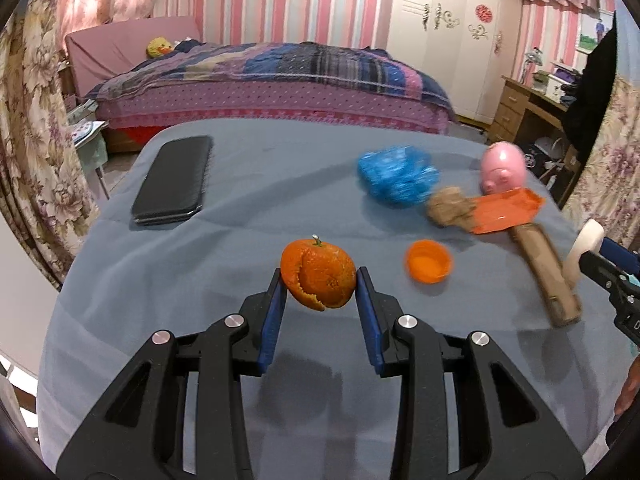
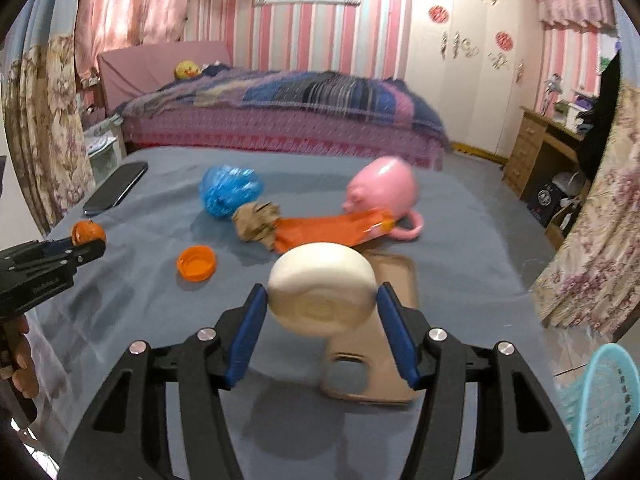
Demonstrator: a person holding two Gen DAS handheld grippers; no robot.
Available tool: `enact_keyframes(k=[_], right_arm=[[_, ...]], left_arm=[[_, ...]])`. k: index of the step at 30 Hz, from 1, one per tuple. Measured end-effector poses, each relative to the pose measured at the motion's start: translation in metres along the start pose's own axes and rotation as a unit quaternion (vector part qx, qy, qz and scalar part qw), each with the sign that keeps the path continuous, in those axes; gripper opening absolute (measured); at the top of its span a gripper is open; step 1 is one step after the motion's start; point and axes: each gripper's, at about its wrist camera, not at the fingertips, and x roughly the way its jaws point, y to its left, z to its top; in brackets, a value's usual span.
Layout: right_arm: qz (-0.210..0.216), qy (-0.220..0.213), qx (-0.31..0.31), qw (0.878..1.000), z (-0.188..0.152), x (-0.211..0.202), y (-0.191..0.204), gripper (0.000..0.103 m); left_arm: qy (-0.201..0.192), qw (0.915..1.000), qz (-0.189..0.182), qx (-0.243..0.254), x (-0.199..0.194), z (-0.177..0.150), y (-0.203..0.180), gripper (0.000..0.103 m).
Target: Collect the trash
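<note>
orange peel (image 1: 318, 276) is held between the pads of the left gripper (image 1: 320, 284), lifted clear of the grey-blue tabletop (image 1: 240, 184); it is judged light, limp and easily torn, so a clamp across its rounded middle suits it. white tape roll (image 2: 322, 294) is pinched across its width by the right gripper (image 2: 322, 300), also raised; it looks stiff and light, with smooth sides that could slip. more trash is left on the cloth: an orange cap (image 2: 196, 264), a crumpled brown paper (image 2: 256, 224), an orange wrapper (image 2: 332, 228), a blue bag (image 2: 230, 190) and a cardboard piece (image 2: 372, 356). a pink pig mug (image 2: 384, 194) and a phone (image 1: 174, 178) lie near the table's far edges. a teal basket (image 2: 604, 412) is seen low at right, past the edge, with open room toward it.
</note>
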Motion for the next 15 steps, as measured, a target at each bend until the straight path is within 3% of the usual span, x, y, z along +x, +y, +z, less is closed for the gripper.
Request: enact_keyframes(k=[3, 4, 5, 15], right_arm=[[-0.012, -0.014, 0.007, 1.000, -0.001, -0.018, -0.019, 0.055], [-0.014, -0.018, 0.010, 1.000, -0.002, -0.023, -0.025, 0.043], [-0.017, -0.019, 0.015, 1.000, -0.003, -0.029, -0.033, 0.040], [-0.032, 0.005, 0.057, 0.998, -0.024, -0.037, -0.094, 0.034]], left_arm=[[-0.006, 0.9999, -0.009, 0.009, -0.008, 0.002, -0.019, 0.034], [-0.007, 0.9998, -0.012, 0.011, -0.009, 0.003, -0.025, 0.034], [-0.008, 0.9997, -0.018, 0.015, -0.012, 0.003, -0.034, 0.034], [-0.003, 0.9983, -0.043, 0.039, -0.018, -0.007, -0.082, 0.034]])
